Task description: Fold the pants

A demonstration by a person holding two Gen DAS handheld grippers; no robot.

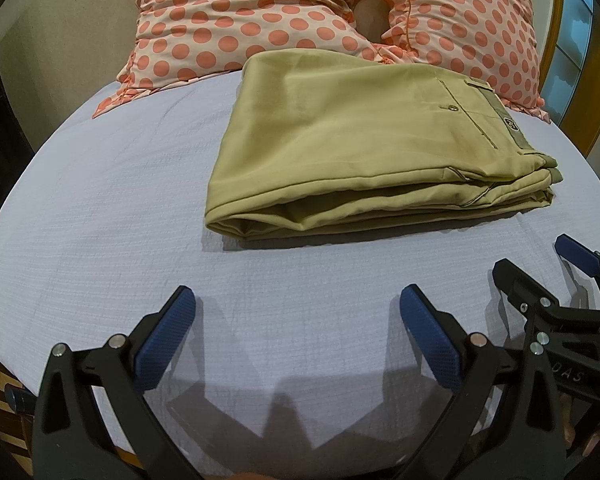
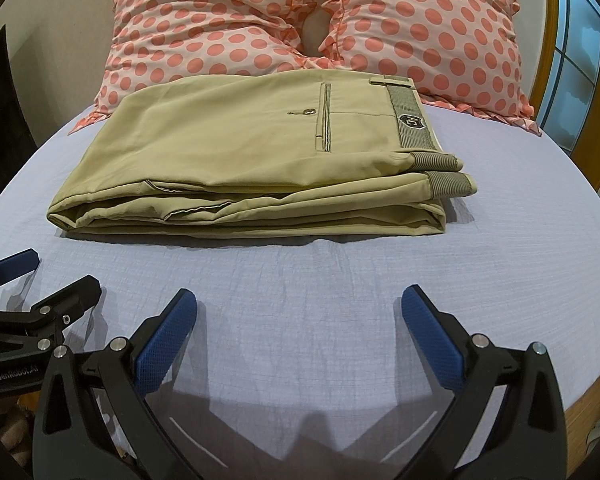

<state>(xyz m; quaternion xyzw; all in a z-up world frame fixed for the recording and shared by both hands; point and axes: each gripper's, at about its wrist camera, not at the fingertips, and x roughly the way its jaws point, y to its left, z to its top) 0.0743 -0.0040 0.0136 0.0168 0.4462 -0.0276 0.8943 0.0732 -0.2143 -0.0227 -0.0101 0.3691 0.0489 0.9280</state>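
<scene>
Polka-dot pillows (image 2: 236,20) cut off at the top edge.

A bedroom in a private home: a bed (image 2: 300,320) dressed in a pale lavender sheet is filling both views, with two plump pillows (image 2: 228,28) in pink cases dotted with coral spots and trimmed in ruffles leaning side by side at its head. A plain beige wall (image 1: 68,40) is rising behind them. At the right, a warm wooden frame (image 2: 548,40) is bordering panes of frosted blue glass (image 2: 580,60), pointing to a window or door. Khaki trousers (image 2: 240,160) are lying folded on the sheet just in front of the pillows, adding to the domestic setting.
</scene>
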